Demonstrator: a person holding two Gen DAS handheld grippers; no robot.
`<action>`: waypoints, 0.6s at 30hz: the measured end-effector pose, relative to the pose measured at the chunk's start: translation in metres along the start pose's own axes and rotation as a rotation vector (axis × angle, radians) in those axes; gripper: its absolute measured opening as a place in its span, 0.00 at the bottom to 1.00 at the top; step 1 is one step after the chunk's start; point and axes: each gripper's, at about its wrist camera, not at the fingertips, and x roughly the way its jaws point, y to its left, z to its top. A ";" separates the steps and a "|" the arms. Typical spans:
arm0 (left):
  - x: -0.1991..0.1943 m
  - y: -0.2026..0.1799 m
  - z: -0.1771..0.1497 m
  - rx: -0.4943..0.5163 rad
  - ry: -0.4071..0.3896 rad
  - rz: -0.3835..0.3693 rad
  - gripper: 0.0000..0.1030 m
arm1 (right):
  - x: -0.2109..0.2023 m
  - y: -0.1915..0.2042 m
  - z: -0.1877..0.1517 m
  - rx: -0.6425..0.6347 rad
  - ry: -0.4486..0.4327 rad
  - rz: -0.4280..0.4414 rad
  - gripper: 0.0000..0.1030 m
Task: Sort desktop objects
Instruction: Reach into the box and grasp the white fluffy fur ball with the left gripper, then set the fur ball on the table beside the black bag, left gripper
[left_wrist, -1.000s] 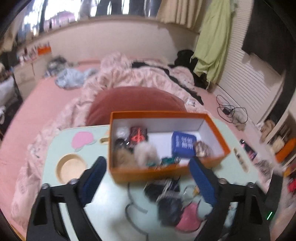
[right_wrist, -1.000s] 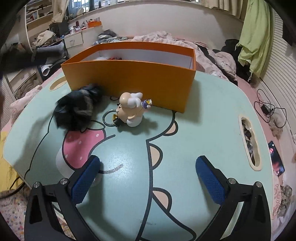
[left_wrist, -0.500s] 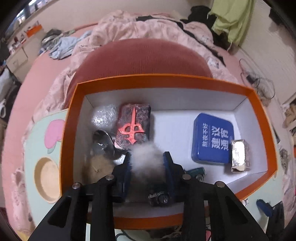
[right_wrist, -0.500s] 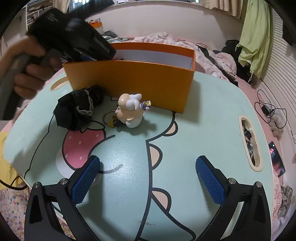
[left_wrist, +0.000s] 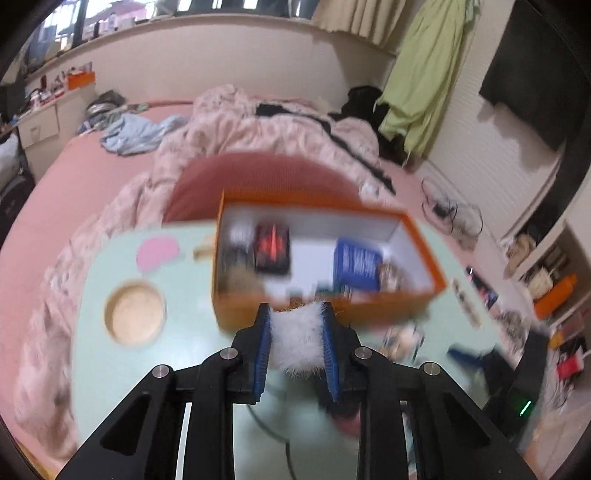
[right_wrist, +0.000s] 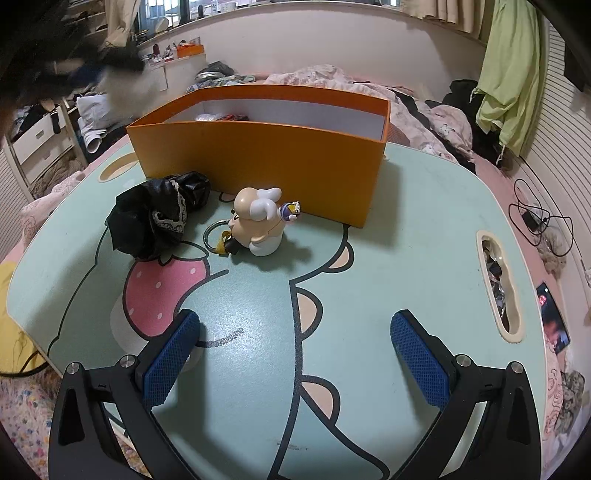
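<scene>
My left gripper is shut on a white fluffy pompom and holds it in the air, above and in front of the orange box. The box holds a blue tin, a dark pack with red marks and other small items. In the right wrist view my right gripper is open and empty, low over the mint table. Ahead of it stand a cream figurine keychain and a crumpled black bag, both in front of the orange box.
The table has a round cup recess at the left and a slot at the right. A bed with a pink quilt lies behind the table. A phone lies on the floor at the right.
My left gripper closed on the white pompom inside the box, then lifted it up and back out of the box. The left wrist view is blurred with motion. My right gripper stayed still.
</scene>
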 end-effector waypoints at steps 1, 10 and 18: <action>0.004 0.002 -0.009 -0.005 0.013 -0.006 0.23 | 0.000 0.000 0.000 0.000 0.000 0.000 1.00; 0.009 -0.015 -0.053 0.073 -0.081 0.074 0.91 | 0.001 0.001 0.000 0.002 -0.001 -0.003 1.00; 0.024 -0.033 -0.083 0.235 0.035 0.225 1.00 | 0.002 0.000 0.000 0.003 0.001 -0.005 1.00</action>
